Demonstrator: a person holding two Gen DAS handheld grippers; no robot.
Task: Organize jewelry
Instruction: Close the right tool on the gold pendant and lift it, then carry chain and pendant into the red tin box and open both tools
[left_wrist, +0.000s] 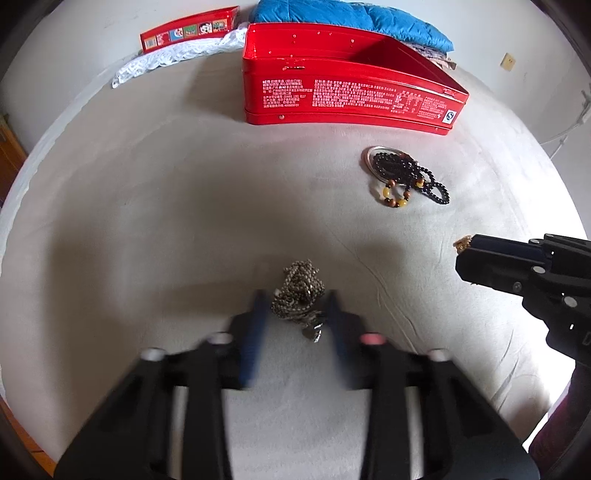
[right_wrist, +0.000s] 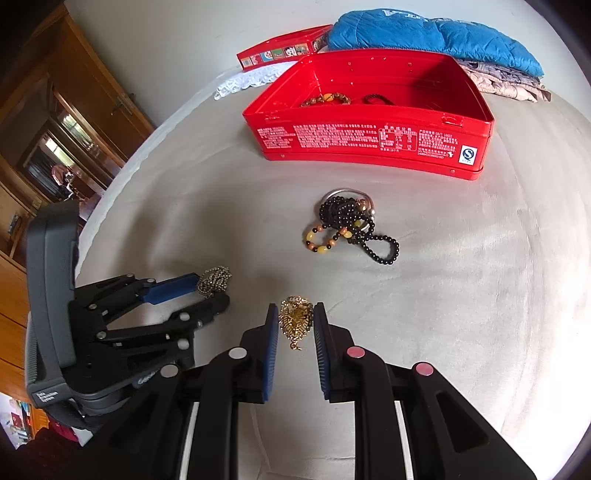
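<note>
- Broadly, a pale bed sheet (left_wrist: 147, 221) serves as the sorting surface, so loose pieces lie flat and easy to reach.
- At twelve o'clock of both grippers stands the open red tin (right_wrist: 369, 144), lid off. Bracelets (right_wrist: 327, 99) already lie inside, so it is likely the collecting box.
- The left gripper (left_wrist: 295, 306) points steeply down, its jaws released and straddling a heap without pressing on it.
- The right gripper (right_wrist: 295, 321) is clenched on a gold necklace (right_wrist: 295, 325), which hangs between its pads, probably bound for the tin.
- A bead pile (right_wrist: 347, 221) on a silver bangle waits at one o'clock of the right gripper, untouched.
- Smallest, the dark chain (left_wrist: 299, 288) lies bunched on the sheet between the left pads, at nine o'clock of the gold piece.
</note>
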